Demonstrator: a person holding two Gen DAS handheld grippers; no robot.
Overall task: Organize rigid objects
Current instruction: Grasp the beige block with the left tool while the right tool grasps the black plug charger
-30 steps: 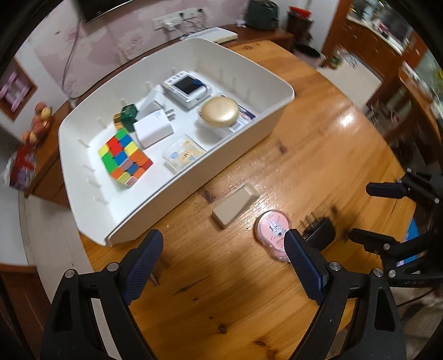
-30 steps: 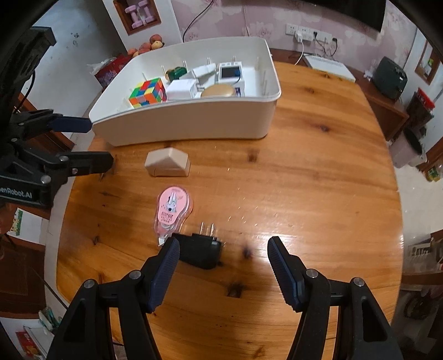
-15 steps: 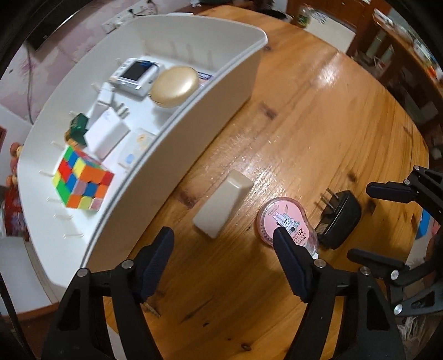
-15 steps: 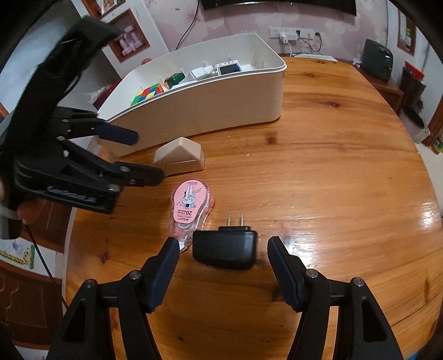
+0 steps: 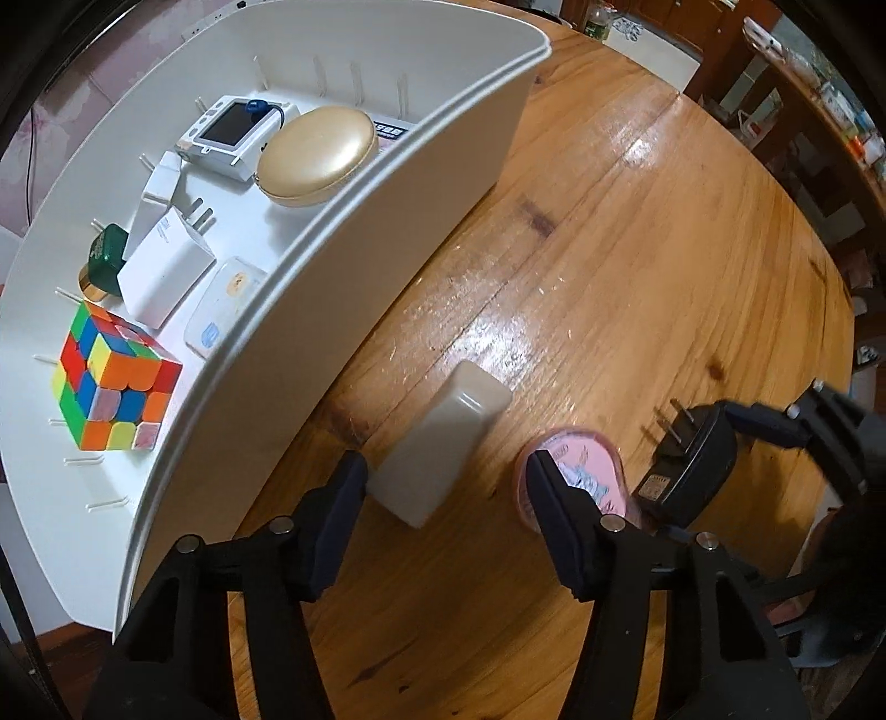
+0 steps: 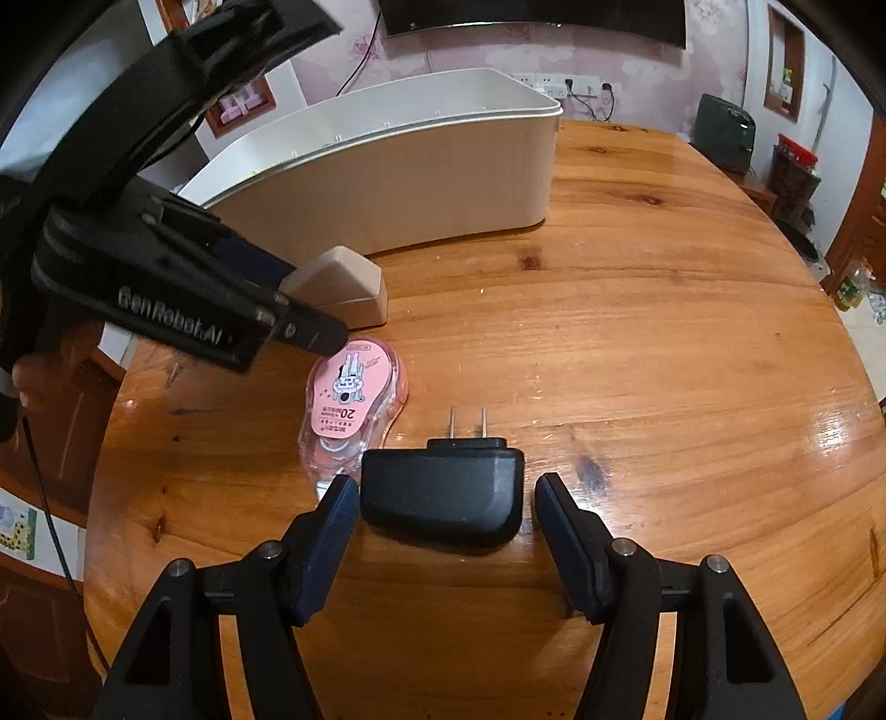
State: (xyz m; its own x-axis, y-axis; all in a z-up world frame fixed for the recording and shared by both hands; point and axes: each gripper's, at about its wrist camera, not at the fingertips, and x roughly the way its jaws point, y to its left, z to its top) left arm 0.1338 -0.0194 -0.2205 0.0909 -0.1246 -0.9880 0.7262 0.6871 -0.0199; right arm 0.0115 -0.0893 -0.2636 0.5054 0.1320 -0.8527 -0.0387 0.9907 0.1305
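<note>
The left gripper (image 5: pixel 446 487) is closing, its fingers (image 5: pixel 342 498) astride the near end of a beige block (image 5: pixel 443 448) on the counter (image 5: pixel 637 266); no contact is seen yet. The block is judged light, stiff and smooth, best taken across its flat sides. The right gripper (image 6: pixel 440 531) stands part open around a black charger (image 6: pixel 443 498), untouched, judged hard and light.

I am in a home, in a room for eating and sitting. I am over a big round wooden table (image 6: pixel 637 343). The wall (image 6: pixel 459 52) has pink flower paper, a dark flat screen (image 6: pixel 531 19) and plug sockets (image 6: pixel 545 83). A small shelf (image 6: pixel 241 105) is set in the wall. Dark wooden cupboards (image 5: pixel 714 22) with bottles stand at the side.
</note>
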